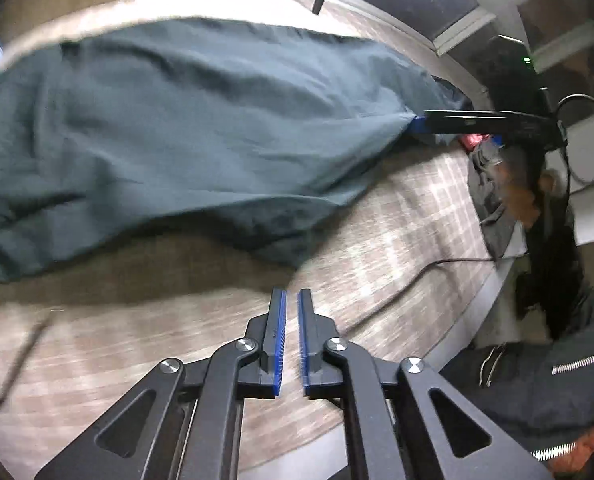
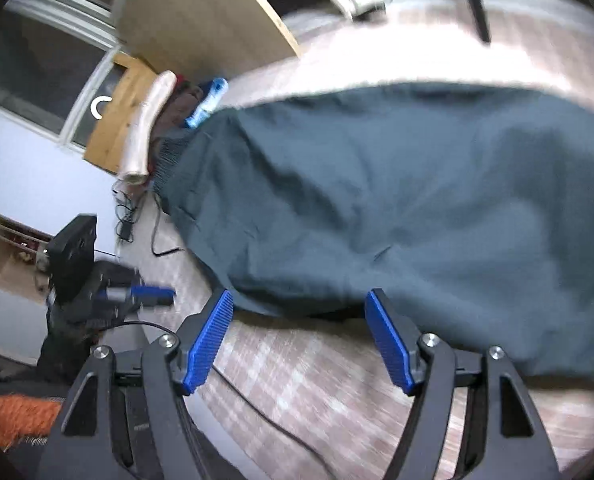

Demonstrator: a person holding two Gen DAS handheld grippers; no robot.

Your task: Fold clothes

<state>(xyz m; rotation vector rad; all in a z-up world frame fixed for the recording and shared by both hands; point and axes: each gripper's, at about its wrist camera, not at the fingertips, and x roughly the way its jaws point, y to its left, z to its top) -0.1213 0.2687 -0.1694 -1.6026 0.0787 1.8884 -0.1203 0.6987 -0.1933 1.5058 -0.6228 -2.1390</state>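
A dark teal garment [image 1: 185, 132] lies spread on a bed with a beige checked cover [image 1: 397, 248]. My left gripper [image 1: 292, 300] is shut and empty, just short of the garment's near edge. In the right wrist view the same garment [image 2: 397, 200] fills the middle, and my right gripper [image 2: 301, 300] is open with its blue pads at the garment's near hem, nothing between them. In the left wrist view the right gripper [image 1: 417, 122] shows at the garment's right corner. The left gripper [image 2: 153, 294] shows at the left of the right wrist view.
A black cable [image 2: 257, 408] runs across the cover. A black hex key [image 1: 13, 364] lies at the left. Rolled and folded items [image 2: 149, 128] sit past the garment's far end. Dark clothing [image 1: 537, 364] lies at the right bed edge.
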